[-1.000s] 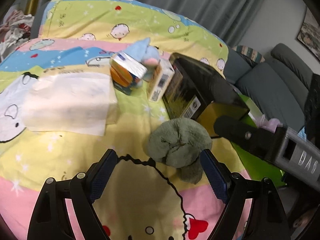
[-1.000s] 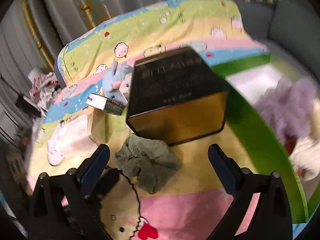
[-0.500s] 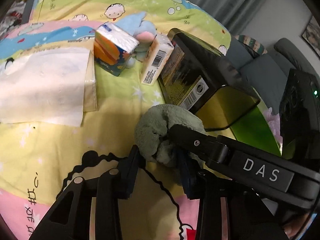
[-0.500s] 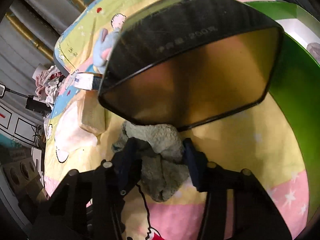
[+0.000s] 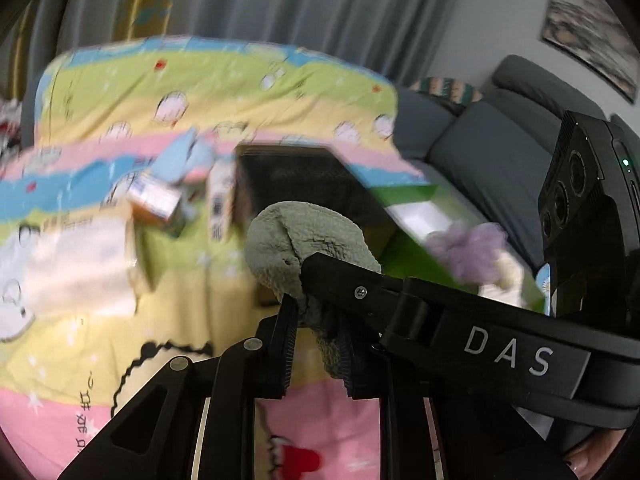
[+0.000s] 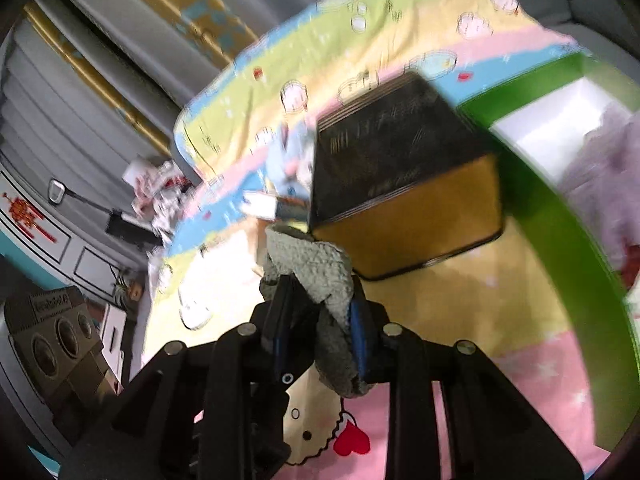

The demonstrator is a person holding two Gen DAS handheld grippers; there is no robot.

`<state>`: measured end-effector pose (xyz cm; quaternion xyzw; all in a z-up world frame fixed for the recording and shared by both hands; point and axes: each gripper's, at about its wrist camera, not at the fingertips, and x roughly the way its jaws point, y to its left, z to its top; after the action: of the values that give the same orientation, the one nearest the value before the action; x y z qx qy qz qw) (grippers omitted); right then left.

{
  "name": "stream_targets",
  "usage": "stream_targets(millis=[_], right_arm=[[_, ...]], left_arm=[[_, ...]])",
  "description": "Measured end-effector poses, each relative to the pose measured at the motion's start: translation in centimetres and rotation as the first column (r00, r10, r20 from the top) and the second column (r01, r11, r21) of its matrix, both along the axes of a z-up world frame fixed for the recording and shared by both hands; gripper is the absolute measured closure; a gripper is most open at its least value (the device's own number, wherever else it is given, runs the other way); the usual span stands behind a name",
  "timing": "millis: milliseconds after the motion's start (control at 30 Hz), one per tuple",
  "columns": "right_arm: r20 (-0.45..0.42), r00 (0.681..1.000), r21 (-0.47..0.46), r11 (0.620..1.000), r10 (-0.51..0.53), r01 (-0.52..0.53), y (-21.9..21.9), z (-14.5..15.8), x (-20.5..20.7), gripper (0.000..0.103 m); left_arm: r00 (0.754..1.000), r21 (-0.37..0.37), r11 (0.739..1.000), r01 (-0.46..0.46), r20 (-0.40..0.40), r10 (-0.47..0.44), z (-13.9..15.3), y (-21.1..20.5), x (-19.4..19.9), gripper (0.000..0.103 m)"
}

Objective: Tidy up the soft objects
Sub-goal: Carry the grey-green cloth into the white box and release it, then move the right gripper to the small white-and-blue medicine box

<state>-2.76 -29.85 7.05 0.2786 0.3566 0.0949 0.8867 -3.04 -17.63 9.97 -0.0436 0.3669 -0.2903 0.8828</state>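
A grey-green fluffy cloth (image 5: 308, 236) hangs above the cartoon bedspread (image 5: 168, 320), held from both sides. My left gripper (image 5: 318, 320) is shut on its lower part. One finger (image 5: 360, 284) of the right gripper crosses the left wrist view and presses into the same cloth. In the right wrist view the cloth (image 6: 316, 264) bulges between the pads of my right gripper (image 6: 320, 308), whose jaws are closing on it. A green box (image 5: 412, 196) at the right holds a purple fluffy thing (image 5: 468, 248) and a cream one.
A black and gold box (image 6: 400, 168) stands just behind the cloth, beside the green box (image 6: 560, 240). Two tissue packs (image 5: 156, 202), a blue plush (image 5: 188, 160) and a white tissue bundle (image 5: 80, 272) lie to the left. A grey sofa (image 5: 500, 152) is behind.
Both grippers went from wide open around the cloth to closed on it. The cloth has left the bedspread and risen with them; both views are blurred by motion.
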Motion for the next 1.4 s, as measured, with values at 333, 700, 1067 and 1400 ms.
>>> stream_targets(millis=[333,700,1067,1400], right_arm=[[0.151,0.972,-0.060,0.980,-0.178,0.188,-7.7,7.3,-3.9,0.077],[0.117,0.919,0.085,0.926,-0.376,0.368,-18.1,2.7,-4.2,0.082],[-0.023,0.855,0.069,0.853,-0.518,0.518,-21.2,-0.5,-4.4,0.078],[0.123,0.835,0.115,0.844,-0.536,0.524,-19.5,2.9,-8.1,0.034]], left_arm=[[0.978,-0.041,0.986,0.164,0.139,-0.157,7.1,-8.0,-1.4,0.084],[0.953,-0.050,0.952,0.301,0.041,-0.299,3.4,-17.5,1.9,0.084],[0.953,-0.036,0.954,0.297,-0.047,-0.298,0.3,-20.5,2.2,0.068],[0.974,-0.063,0.972,0.227,0.005,-0.227,4.1,-13.2,0.7,0.017]])
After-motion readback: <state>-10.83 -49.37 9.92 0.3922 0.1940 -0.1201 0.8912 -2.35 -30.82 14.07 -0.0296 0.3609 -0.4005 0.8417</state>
